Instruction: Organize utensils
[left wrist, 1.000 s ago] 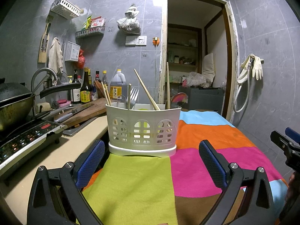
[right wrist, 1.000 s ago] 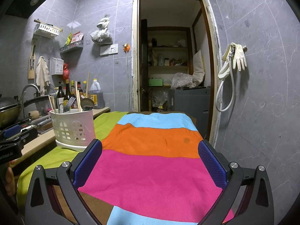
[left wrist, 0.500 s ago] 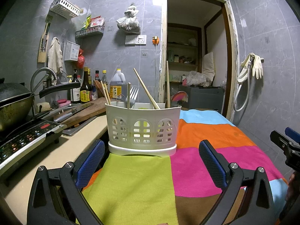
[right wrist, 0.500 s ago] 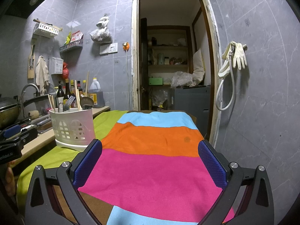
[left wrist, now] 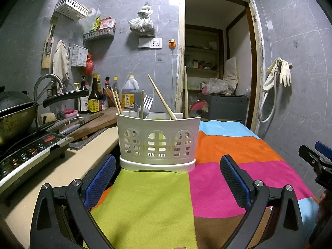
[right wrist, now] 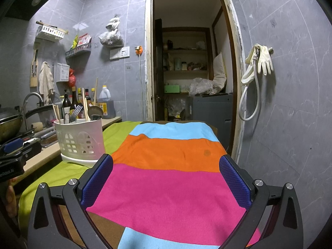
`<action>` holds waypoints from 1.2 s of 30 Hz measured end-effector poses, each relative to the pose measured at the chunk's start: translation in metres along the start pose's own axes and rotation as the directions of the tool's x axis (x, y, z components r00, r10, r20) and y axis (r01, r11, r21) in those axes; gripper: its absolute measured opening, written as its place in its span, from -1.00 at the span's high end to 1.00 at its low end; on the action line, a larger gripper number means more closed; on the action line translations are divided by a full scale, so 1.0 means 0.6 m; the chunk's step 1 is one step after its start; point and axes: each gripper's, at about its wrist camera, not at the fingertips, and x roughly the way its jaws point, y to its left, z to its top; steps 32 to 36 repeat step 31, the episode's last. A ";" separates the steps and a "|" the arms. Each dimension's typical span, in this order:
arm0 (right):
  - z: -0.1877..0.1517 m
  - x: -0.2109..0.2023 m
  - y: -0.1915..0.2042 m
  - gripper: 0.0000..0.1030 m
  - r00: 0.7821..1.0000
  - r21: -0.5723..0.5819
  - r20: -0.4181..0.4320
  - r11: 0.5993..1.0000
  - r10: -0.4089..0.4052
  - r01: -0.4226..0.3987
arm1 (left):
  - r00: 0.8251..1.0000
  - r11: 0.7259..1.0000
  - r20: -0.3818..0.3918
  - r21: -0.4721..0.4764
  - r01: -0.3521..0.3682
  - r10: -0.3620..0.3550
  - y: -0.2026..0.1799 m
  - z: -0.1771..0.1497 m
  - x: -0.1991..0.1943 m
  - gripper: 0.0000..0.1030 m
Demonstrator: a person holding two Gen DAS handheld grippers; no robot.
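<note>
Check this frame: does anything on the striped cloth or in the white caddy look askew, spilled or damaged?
Nothing is spilled or visibly damaged. The white plastic utensil caddy stands upright on the multicoloured striped cloth. One wooden chopstick leans diagonally across it while the other utensils stand nearly upright. Both the left gripper and right gripper are open and empty.

Two matching black hand-held tools, blue-padded.

Left tool (left wrist: 168, 183) and right tool (right wrist: 166, 181): angular black plastic arms with triangular cut-outs, silver screws (left wrist: 259, 183) at the joints, textured blue pads (right wrist: 97, 181) lining the inner finger faces; white lettering on the left tool's body, seen partly from the right wrist.
</note>
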 end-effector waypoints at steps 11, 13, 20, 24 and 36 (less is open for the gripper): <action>-0.007 -0.004 0.003 -1.00 1.000 0.003 -0.006 1.000 0.000 0.000 | 1.000 1.000 -0.004 0.013 0.004 -0.004 0.010 -0.004 0.003 -0.92; -0.007 -0.002 0.004 -1.00 1.000 0.003 -0.006 1.000 -0.001 0.001 | 1.000 1.000 -0.005 0.023 0.007 -0.007 0.009 -0.004 0.005 -0.92; -0.005 0.000 0.002 -1.00 1.000 0.004 -0.008 1.000 -0.001 0.001 | 1.000 0.997 0.007 0.071 0.005 -0.006 0.003 -0.006 0.010 -0.92; -0.005 0.000 0.002 -1.00 1.000 0.004 -0.009 1.000 0.000 0.000 | 1.000 0.997 -0.002 0.074 0.010 -0.010 0.002 -0.007 0.016 -0.92; -0.006 -0.001 0.002 -1.00 1.000 0.005 -0.011 1.000 0.000 0.000 | 1.000 0.998 -0.008 0.068 0.006 -0.006 0.004 -0.007 0.018 -0.92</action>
